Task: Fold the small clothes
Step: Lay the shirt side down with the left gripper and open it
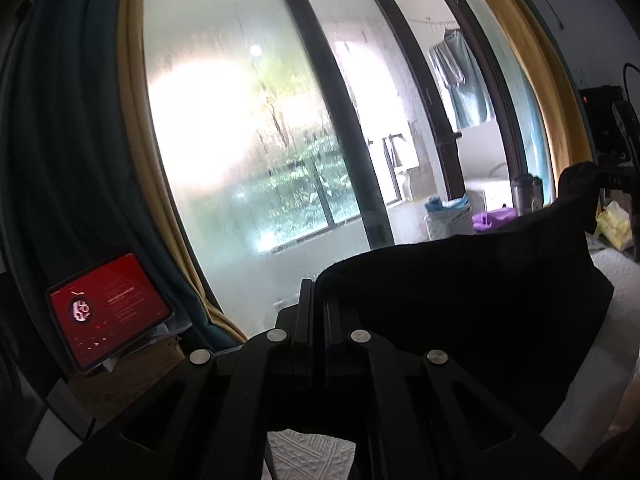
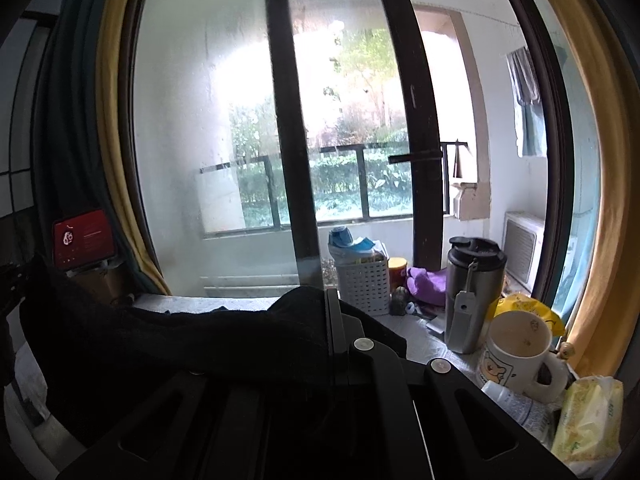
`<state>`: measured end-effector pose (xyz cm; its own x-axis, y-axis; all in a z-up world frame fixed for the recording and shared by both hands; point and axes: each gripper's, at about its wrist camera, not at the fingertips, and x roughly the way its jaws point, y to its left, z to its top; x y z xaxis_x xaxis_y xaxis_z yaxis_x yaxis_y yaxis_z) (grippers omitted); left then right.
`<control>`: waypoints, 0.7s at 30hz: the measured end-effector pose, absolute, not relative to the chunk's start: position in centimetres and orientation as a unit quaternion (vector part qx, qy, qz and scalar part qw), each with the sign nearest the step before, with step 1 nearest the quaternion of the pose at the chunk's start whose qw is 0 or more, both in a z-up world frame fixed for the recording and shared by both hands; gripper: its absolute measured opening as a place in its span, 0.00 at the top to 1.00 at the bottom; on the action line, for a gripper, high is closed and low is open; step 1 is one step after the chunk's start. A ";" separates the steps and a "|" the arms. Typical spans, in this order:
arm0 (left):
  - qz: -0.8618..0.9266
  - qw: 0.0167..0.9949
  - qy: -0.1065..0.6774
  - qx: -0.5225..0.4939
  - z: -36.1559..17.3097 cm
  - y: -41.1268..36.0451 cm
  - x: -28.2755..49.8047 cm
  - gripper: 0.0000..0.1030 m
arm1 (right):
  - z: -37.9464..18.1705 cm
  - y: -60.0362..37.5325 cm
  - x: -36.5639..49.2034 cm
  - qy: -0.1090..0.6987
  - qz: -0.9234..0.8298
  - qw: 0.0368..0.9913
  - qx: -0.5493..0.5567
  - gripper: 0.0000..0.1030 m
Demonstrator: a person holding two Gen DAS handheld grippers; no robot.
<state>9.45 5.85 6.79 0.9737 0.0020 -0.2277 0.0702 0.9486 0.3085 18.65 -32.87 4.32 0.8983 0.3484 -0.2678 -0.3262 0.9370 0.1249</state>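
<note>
Black gripper fingers filled the bottom of both views. Those of the left gripper (image 1: 316,292) were pressed together, pinching one edge of a black garment (image 1: 460,304); the right gripper (image 2: 330,300) pinched the opposite edge the same way, so the cloth hung stretched between the two, lifted above a white quilted surface (image 1: 616,280). Using the tall glass door (image 2: 288,120) as landmark: left of it, beside a yellow and teal curtain (image 1: 132,160), a tablet (image 1: 108,308) glowed red with a round picture and lines of text too small to read. Right of the door's lower frame stood a steel travel mug (image 2: 472,292), a white mug (image 2: 516,348) printed with a cartoon bear, and a yellow tissue pack (image 2: 592,416) whose lettering was blurred. Beyond the glass sat a white basket (image 2: 364,280) and purple cloth (image 2: 428,280).
</note>
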 end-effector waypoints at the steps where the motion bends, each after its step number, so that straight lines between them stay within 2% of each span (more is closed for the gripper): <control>1: -0.019 0.980 0.118 0.159 6.6 6.1 10.2 0.98 | 4.2 -32.7 19.1 0.148 0.173 0.973 0.038 0.96; 13: -0.041 0.969 0.171 0.173 4.9 7.0 18.9 0.98 | 2.6 -30.9 28.7 0.204 0.156 0.966 0.027 0.96; 21: -0.048 0.949 0.239 0.198 1.5 8.0 26.1 0.98 | -1.1 -29.1 37.1 0.276 0.169 0.946 0.010 0.96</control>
<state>26.13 8.02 1.46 0.8812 0.0032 -0.4727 0.1862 0.9168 0.3533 37.11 -29.14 -1.12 0.7903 0.3254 -0.5192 -0.3144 0.9426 0.1122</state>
